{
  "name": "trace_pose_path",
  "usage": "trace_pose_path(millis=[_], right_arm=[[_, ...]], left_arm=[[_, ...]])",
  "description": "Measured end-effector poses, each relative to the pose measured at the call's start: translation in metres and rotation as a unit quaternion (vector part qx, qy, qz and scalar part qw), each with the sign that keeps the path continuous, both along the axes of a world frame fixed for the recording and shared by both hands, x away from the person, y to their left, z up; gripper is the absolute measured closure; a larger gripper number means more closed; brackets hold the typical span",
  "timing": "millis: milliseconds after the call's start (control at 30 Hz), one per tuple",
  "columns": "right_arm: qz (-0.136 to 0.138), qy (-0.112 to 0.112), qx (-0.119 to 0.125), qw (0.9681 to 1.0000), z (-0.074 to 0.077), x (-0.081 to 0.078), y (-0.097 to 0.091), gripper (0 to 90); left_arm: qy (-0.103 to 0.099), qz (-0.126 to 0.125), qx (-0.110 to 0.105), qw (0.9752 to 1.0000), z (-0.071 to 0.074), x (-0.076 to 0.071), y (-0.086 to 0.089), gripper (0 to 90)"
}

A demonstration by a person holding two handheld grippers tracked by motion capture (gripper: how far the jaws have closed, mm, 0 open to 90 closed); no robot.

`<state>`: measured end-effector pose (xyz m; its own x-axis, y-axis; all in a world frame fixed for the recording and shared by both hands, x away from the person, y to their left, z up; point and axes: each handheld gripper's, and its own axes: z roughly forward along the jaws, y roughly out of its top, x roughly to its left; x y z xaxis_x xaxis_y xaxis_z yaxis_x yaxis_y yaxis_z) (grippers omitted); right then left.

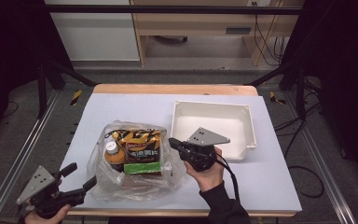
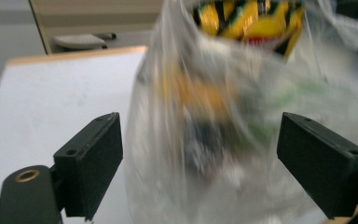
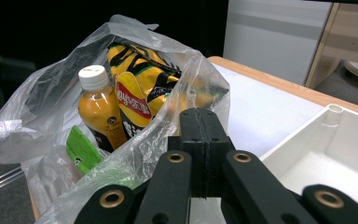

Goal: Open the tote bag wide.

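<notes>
The right gripper clamps the clear plastic bag rim; left gripper, fingers apart, should grasp the opposite rim next.

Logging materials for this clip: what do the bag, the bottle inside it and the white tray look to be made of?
Bag: thin clear plastic film, glossy; it crinkles and its contents show through. Bottle: probably clear plastic with a matte white screw cap, orange drink visible inside. Tray: likely rigid moulded plastic, white, smooth semi-matte, with rounded corner posts.
</notes>
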<state>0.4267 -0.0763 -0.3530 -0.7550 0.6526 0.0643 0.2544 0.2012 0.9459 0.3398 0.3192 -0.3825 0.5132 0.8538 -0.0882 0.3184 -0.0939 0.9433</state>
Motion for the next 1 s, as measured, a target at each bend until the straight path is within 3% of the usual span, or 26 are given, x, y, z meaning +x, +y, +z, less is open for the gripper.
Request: trace_pose_path(millis=[167,267,300,400,500,667,800,1000], right_arm=[[0.0,-0.002,-0.005,1.0,0.001,-0.002,-0.001,90.0],[-0.001,-0.002,-0.005,1.0,0.001,-0.002,-0.001,90.0],[-0.001,-0.001,-0.005,1.0,0.0,-0.001,0.0,90.0],[-0.002,-0.003,-0.008,1.0,-0.001,-0.001,0.001,90.0],[-0.002,-0.005,-0.008,1.0,0.0,-0.002,0.001,90.0],[-0.002,-0.006,-0.01,0.9999,-0.001,-0.002,0.002,90.0],[-0.002,-0.006,-0.011,0.9999,-0.001,-0.002,0.002,90.0],[-0.012,-0.01,-0.009,0.9998,-0.001,0.0,0.001,90.0]], left_arm=[[-0.015,0.007,-0.007,0.9998,0.027,0.016,-0.005,20.3],[-0.019,0.006,-0.005,0.9998,0.032,0.024,-0.01,25.9],[-0.015,0.004,0.001,0.9999,0.035,0.034,-0.017,28.7],[-0.005,0.014,0.02,0.9997,0.032,0.047,-0.023,35.7],[0.012,0.02,0.026,0.9994,0.028,0.057,-0.026,47.8],[0.035,0.016,0.032,0.9987,0.025,0.061,-0.03,72.1],[0.041,0.022,0.048,0.9977,0.022,0.064,-0.033,89.9],[0.032,0.046,0.063,0.9964,0.022,0.073,-0.031,90.0]])
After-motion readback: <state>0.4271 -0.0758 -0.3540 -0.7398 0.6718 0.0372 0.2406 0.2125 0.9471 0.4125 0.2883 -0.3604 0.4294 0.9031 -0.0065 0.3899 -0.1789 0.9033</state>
